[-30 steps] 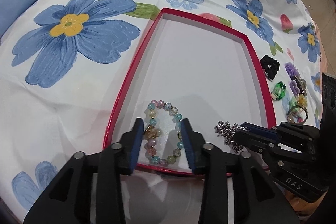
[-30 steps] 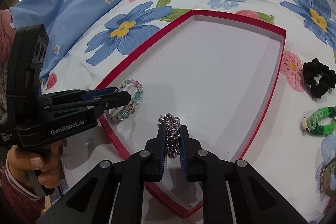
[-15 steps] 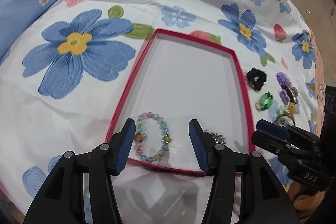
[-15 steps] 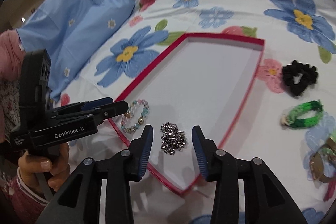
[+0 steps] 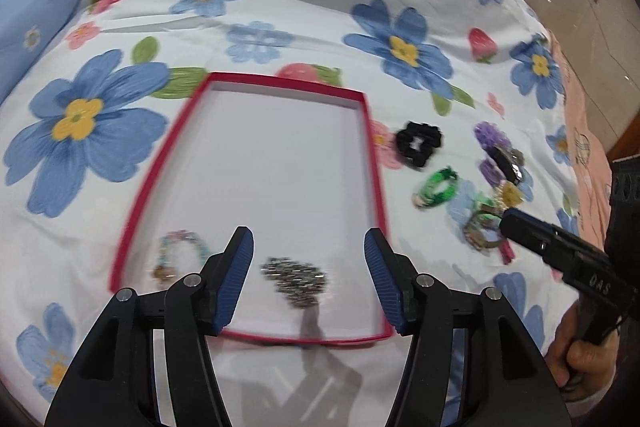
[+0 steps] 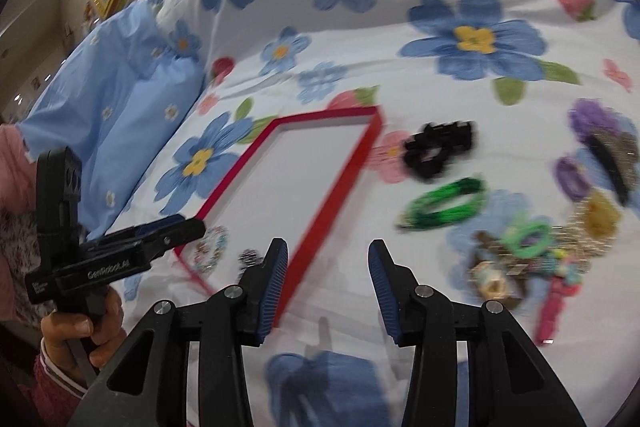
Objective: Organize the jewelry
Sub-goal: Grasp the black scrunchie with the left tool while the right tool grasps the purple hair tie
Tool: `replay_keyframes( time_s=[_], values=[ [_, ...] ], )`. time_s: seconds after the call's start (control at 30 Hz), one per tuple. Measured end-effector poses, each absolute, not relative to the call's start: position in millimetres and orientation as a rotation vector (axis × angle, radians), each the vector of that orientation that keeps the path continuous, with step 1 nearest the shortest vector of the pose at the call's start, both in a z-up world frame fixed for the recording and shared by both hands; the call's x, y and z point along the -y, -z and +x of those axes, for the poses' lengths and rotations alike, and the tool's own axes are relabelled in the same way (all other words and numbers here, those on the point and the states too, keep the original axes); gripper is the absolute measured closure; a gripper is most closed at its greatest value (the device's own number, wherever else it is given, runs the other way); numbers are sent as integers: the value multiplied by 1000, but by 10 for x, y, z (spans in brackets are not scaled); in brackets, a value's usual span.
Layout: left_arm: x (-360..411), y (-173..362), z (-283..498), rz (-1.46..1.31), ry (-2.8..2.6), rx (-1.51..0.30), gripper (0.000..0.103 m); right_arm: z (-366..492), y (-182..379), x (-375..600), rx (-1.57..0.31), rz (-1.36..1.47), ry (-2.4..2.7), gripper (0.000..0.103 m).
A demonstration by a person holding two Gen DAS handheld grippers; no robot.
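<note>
The white bedsheet printed with big blue flowers [image 5: 100, 131] carries everything, and on it lies the shallow rectangular box with a red rim and white floor [image 5: 372, 163]. Judging by how things lie, the tidying is only begun: two pieces rest in the box's near end, while the rest sit on the sheet to its right.

Inside the box, the silver metal chain heaped in a small pile [image 5: 296, 279] lies near the near wall, and the bracelet of pastel glass beads [image 5: 180, 255] sits in the near left corner, apart from the chain.

Left to gather, outside the right wall: a black fabric scrunchie [image 6: 438, 147] just beside the box, a green braided band [image 6: 444, 205] nearer, and further right a blurred heap of purple, yellow and green hair ties and clips [image 6: 560, 227], too smeared to count.

The left gripper [image 5: 308, 283] hangs above the near end of the box, its jaws opening with nothing pinched; the chain shows between its blue pads [image 5: 236, 283] but lies on the floor below them. The right gripper [image 6: 328, 287] is likewise releasing, jaws opening and empty, framing bare sheet just right of the box's right wall, the green band beyond its tips.
</note>
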State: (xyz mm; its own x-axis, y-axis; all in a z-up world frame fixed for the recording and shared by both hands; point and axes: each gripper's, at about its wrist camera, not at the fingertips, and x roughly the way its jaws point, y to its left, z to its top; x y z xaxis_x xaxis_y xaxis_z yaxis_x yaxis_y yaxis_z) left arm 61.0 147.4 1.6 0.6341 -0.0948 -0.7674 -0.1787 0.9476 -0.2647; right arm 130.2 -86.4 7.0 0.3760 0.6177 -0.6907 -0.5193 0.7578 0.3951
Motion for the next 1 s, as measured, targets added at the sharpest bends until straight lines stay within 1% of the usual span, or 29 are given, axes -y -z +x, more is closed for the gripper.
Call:
replay_keyframes(
  time_s=[0.13,0.5,1.0],
  values=[
    [-1290,-34,685,-317,-12,-892,46,1377,-133,1140,-913,138,-678,55],
    [-933,-73,925,-258,57,-906,44,1569,-163,1753,-883,187,-562,53],
    [-545,-7,1703,-162,153,-939,44,2166,-12,2009,-927,102,-490,53]
  ],
)
